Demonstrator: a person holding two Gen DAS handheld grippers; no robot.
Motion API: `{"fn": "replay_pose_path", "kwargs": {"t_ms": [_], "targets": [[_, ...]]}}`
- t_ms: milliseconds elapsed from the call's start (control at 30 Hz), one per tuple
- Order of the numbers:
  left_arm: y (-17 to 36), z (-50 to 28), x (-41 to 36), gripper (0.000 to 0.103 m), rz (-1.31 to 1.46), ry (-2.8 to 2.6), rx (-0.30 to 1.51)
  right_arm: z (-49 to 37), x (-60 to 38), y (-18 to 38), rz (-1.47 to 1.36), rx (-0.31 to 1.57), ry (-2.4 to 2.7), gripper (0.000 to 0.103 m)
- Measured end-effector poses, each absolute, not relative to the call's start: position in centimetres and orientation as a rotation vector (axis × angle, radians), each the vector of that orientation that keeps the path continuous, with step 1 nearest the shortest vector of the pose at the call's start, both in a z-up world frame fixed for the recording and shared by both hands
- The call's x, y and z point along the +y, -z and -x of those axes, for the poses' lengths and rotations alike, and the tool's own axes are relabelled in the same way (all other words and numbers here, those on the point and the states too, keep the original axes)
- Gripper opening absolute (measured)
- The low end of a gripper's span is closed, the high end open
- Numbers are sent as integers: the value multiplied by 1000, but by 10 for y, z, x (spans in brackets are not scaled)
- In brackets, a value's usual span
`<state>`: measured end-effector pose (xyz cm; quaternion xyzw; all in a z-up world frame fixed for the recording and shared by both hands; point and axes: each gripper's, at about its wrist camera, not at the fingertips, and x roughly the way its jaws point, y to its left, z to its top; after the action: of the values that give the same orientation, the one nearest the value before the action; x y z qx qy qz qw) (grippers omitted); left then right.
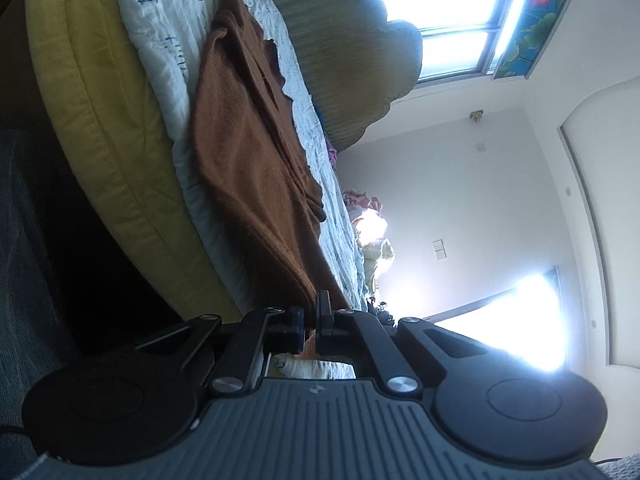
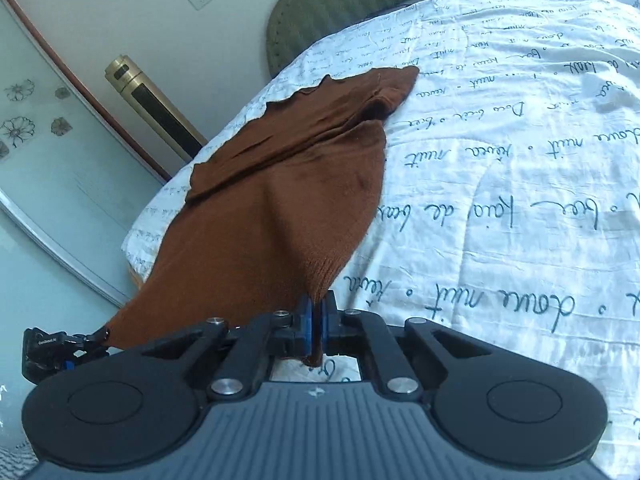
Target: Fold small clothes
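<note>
A brown knitted sweater lies stretched on a white quilt with blue script. My right gripper is shut on the sweater's near hem corner, the fabric pinched between its blue pads. My left gripper shows at the lower left of the right wrist view, holding the other hem corner at the bed's edge. In the left wrist view, which is rolled sideways, the left gripper is shut on the sweater, which runs away from it along the quilt.
A green padded headboard stands at the far end of the bed. A gold tower appliance stands by the wall beside a glass wardrobe door. A yellow mattress side and a pile of clothes show in the left wrist view.
</note>
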<state>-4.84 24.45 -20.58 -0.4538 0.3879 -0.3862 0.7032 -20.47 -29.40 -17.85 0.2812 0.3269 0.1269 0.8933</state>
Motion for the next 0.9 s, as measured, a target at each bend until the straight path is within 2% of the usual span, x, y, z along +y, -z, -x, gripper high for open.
{"fn": "replay_pose_path", "kwargs": {"t_ms": [567,700,900], "targets": [[143,-9,246,3,1012,823,637,160,-315,121,-577,488,-275,4],[124,-38,246,3,1006,817,588,121,-332,111,-619,469,-287,4],[111,-114,238,0,1014,761,586,30,-362,128,-760,517,-289,4]]}}
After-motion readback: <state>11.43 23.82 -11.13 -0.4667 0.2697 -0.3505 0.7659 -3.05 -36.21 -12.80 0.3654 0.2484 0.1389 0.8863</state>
